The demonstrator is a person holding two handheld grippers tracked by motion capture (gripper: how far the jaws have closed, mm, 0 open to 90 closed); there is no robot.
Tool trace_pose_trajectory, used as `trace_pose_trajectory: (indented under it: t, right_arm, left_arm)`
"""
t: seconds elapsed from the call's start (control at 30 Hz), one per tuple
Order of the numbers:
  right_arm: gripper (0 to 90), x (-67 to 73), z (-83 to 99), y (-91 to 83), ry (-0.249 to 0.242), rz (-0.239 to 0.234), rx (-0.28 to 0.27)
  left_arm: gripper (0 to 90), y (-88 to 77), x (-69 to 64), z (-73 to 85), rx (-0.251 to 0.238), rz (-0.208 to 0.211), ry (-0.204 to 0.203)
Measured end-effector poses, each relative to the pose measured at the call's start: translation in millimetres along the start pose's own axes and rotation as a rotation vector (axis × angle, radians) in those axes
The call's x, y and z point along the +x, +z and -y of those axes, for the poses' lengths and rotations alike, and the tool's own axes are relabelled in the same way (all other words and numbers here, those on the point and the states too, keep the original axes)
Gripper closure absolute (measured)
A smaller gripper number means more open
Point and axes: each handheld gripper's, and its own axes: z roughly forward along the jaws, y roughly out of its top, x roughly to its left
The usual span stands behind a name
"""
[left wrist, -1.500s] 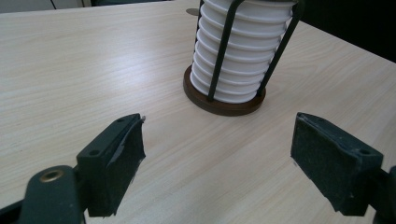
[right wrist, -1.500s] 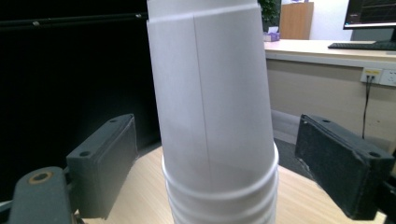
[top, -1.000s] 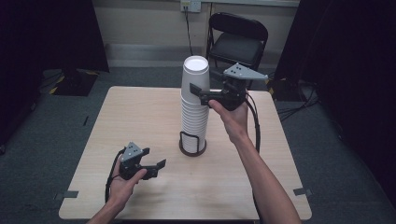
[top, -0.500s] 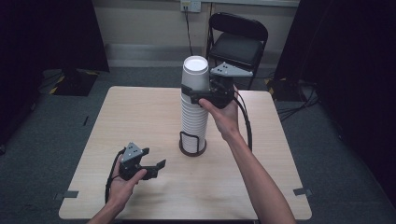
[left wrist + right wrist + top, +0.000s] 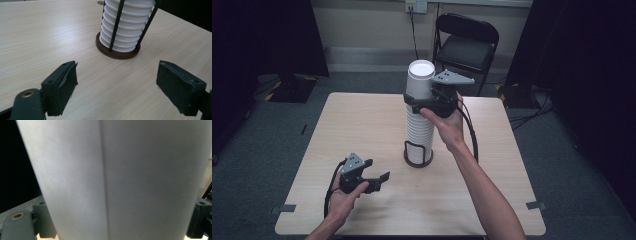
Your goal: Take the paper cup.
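A tall stack of white paper cups (image 5: 419, 127) stands in a black wire holder on a round brown base (image 5: 418, 159) at the middle of the wooden table (image 5: 357, 125). My right gripper (image 5: 418, 100) is up at the top cup (image 5: 420, 80), one jaw on each side of its wall. Its jaws have just been opening, and the cup (image 5: 112, 180) sits between them without a clear squeeze. My left gripper (image 5: 374, 179) rests low near the table's front left, open and empty (image 5: 117, 92), facing the stack's bottom cups (image 5: 125, 27) and base (image 5: 117, 53).
A black folding chair (image 5: 467, 42) stands behind the table's far edge. Cables trail from both grippers. Bare tabletop lies to the left and right of the cup holder. Dark curtains hang at both sides of the room.
My right gripper has moved left and slightly down, from beside the stack to around the top cup. The left gripper has stayed put.
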Motion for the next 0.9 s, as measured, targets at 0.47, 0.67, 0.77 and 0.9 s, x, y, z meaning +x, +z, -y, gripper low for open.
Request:
trace_pose_trajectory:
  t: [0.47,0.67,0.77,0.9]
  right_arm:
    - [12.8,3.8,-11.7,-5.2,-0.028,0.027,-0.062]
    - [13.1,2.1,-18.7,-9.2,-0.015,0.017,-0.074]
    - [13.1,1.9,-21.5,-9.8,-0.017,0.016,-0.078]
    - [13.3,1.7,-26.1,-13.1,-0.001,0.014,-0.114]
  left_arm:
    - [17.0,0.4,-0.4,0.4,0.005,0.000,0.000]
    - [17.2,0.5,-0.8,0.6,0.008,0.003,0.002]
    - [17.3,0.8,-1.2,0.5,0.008,0.004,0.002]
    - [17.4,1.5,-1.8,0.6,0.011,0.008,0.003]
